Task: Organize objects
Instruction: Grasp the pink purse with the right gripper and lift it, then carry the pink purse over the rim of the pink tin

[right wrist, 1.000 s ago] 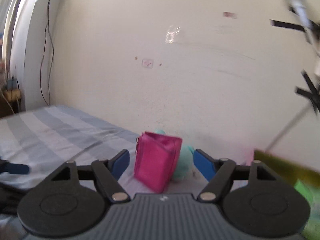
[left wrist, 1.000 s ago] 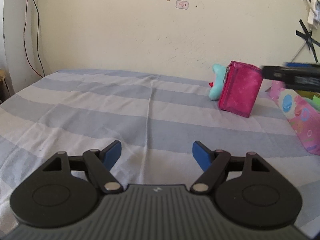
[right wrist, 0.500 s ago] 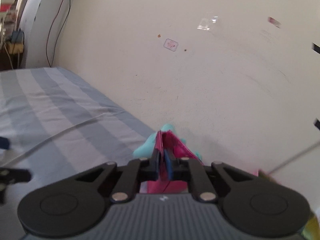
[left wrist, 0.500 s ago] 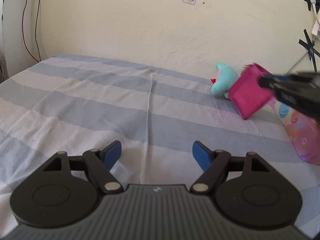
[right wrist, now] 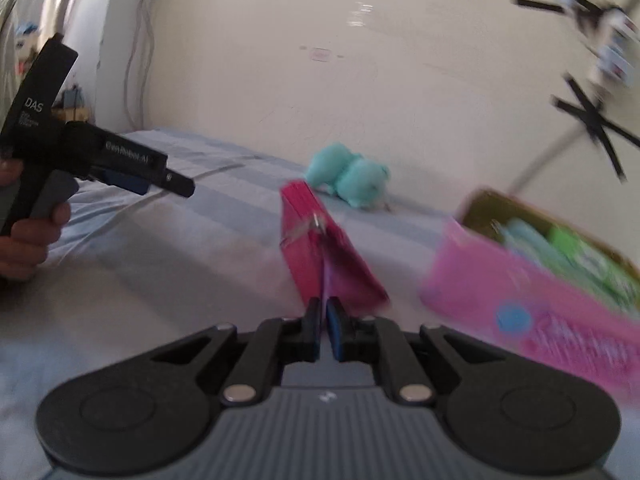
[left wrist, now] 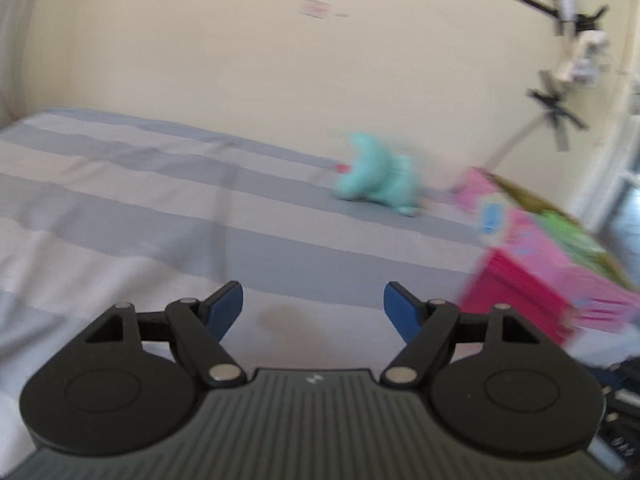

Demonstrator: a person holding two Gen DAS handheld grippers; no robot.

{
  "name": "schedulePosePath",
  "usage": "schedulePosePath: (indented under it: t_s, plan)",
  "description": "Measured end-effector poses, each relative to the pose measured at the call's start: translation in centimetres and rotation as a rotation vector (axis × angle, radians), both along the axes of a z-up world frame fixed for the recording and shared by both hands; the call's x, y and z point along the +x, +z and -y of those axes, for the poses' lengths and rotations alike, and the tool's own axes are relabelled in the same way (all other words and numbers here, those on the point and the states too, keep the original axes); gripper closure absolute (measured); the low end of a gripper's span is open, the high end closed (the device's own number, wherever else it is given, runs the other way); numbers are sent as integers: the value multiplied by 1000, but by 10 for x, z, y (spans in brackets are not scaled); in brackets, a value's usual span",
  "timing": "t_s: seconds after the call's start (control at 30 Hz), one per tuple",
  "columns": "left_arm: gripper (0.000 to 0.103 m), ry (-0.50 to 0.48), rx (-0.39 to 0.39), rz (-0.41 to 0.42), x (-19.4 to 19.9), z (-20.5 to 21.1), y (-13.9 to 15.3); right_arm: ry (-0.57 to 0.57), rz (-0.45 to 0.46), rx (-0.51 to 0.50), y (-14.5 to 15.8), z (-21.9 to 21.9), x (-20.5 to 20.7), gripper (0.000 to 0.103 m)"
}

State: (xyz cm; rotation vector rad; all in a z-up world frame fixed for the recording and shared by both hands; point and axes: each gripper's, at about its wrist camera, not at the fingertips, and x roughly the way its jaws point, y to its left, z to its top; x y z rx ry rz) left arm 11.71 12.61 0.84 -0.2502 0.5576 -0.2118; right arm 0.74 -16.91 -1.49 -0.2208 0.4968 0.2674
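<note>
Showing magenta-pink: the pouch [right wrist: 320, 248] at centre, with a silvery zip pull. Lying turquoise at the far side: the plush toy [right wrist: 350, 178]. Displaying bright pink with a blue spot and paler pink print: the box [right wrist: 532, 300] at right, olive along its inner rim, green and pale teal inside. Running in grey-blue and off-white stripes: the bedsheet [left wrist: 120, 208]. Standing cream: the wall [left wrist: 240, 60], crossed by black tape [right wrist: 592, 116] at far right.
</note>
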Motion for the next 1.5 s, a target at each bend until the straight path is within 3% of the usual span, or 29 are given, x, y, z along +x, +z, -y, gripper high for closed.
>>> schedulePosePath:
  t_s: [0.07, 0.2, 0.37, 0.4, 0.53, 0.83, 0.9, 0.93, 0.97, 1.03, 1.1, 1.17, 1.2, 1.27, 1.33, 1.4, 1.5]
  plan:
    - [25, -75, -1, 38, -6, 16, 7, -36, -16, 31, -1, 16, -13, 97]
    - [23, -184, 86, 147, -17, 56, 20, -60, -2, 41, 2, 27, -16, 92]
    - [23, -258, 138, 131, 0, 85, 17, -35, 11, 102, 8, 25, 1, 84]
    - [23, -268, 134, 110, 7, 87, 14, -31, 18, 103, 8, 26, 2, 80]
    - [23, -317, 66, 52, 25, 84, 5, 11, 17, 98, 6, 16, 16, 79]
    - [23, -448, -14, 16, 46, 96, -4, 49, -76, 146, -8, 10, 58, 78]
    - [27, -474, -31, -9, 49, 99, -7, 50, -88, 194, -8, 16, 62, 86]
    - [39, -488, -38, -11, 49, 99, -7, 47, -91, 211, -8, 19, 62, 86]
    - [58, -515, -50, -12, 47, 100, -6, 41, -94, 223, -8, 21, 62, 87]
    - [78, -563, -57, -10, 42, 106, -3, 34, -85, 229, -8, 23, 60, 91]
    - [80, -589, -29, 17, 34, 113, 0, 32, -69, 232, -7, 25, 55, 91]
    - [76, -603, 11, 34, 27, 120, 2, 28, -65, 238, -7, 28, 53, 91]
    - [69, -594, 31, 30, 26, 121, 3, 25, -68, 241, -8, 29, 52, 91]
    - [22, -521, 51, 20, 32, 117, 4, 11, -84, 234, -8, 34, 50, 93]
    - [20, -460, 9, 29, 39, 105, 7, 14, -107, 275, -8, 48, 48, 94]
    - [20, -473, -31, 18, 46, 101, 9, -7, -118, 307, -11, 69, 43, 94]
    - [20, -537, -8, 40, 43, 113, 12, -81, -125, 353, -13, 102, 36, 91]
